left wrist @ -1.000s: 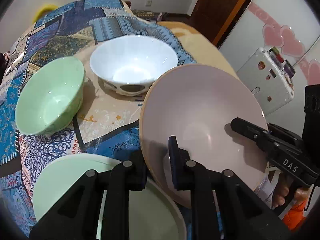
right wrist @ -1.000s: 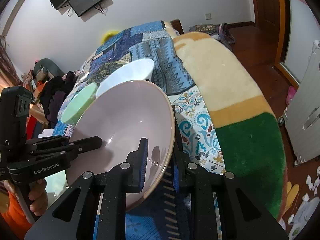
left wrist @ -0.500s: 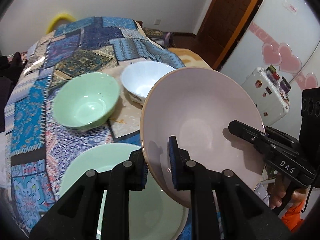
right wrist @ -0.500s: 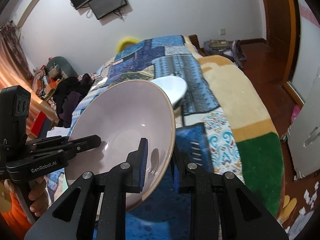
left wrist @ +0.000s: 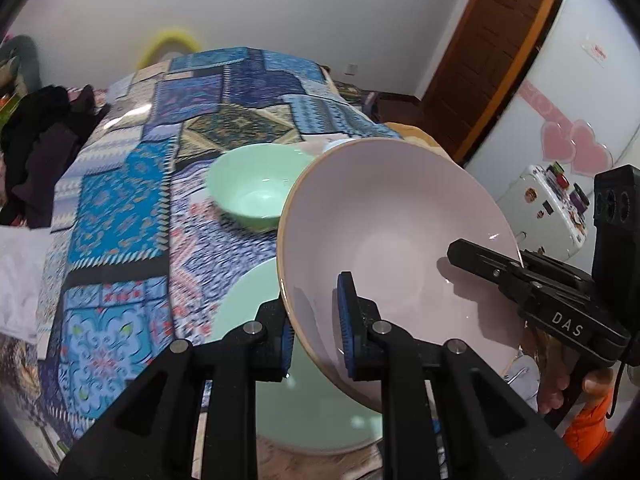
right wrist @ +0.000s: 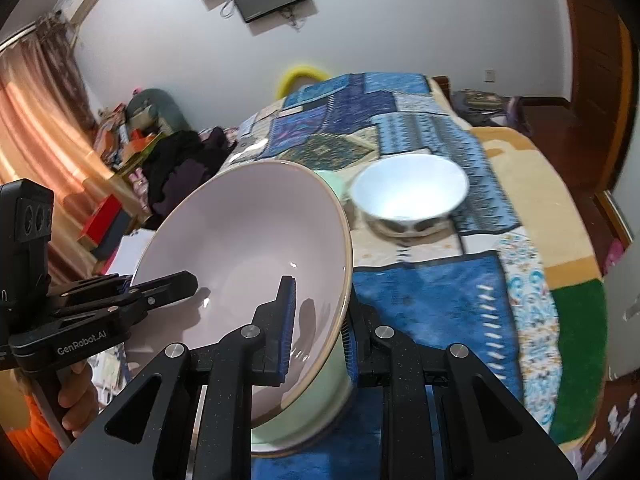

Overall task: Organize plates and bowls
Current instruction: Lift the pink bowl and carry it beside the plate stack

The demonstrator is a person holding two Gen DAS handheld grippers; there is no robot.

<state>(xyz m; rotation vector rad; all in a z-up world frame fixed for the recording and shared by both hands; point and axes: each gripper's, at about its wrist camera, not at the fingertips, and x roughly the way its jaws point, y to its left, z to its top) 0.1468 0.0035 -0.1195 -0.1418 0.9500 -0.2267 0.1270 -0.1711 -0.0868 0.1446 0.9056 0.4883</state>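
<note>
1. Left wrist view: the left hand-held gripper [left wrist: 316, 322] is clamped on the rim of the pink bowl [left wrist: 392, 240] at its 7 o'clock edge, one pad inside, one outside. The bowl is tilted and clear of the bed [left wrist: 120, 208].
2. Right wrist view: the right hand-held gripper [right wrist: 318, 326] is closed on the same pink bowl [right wrist: 240, 248] at its 5 o'clock rim. Its outer finger is mostly hidden behind the bowl wall.
3. Each gripper shows in the other's view, gripping the far rim: the right one [left wrist: 492, 256] at 3 o'clock, the left one [right wrist: 160, 286] at 9 o'clock.
4. Hidden or cut off: the green plate [left wrist: 312, 412] is mostly covered by the pink bowl and the gripper fingers. The white bowl [left wrist: 336, 145] is just a sliver at 12 o'clock over the pink rim in the left view; it shows fully [right wrist: 410, 196] in the right view, motion-blurred. The green bowl [left wrist: 256, 188] is only a sliver in the right view.
5. The hands are partly seen, low at each frame's edge [left wrist: 560, 384] [right wrist: 78, 400], with an orange sleeve.
6. Count: bowls 3 (pink, green, white), plates 1 (green), grippers 2.
7. The green bowl sits on the patchwork cover at 10 o'clock of the pink bowl; the white bowl lies beyond it.
</note>
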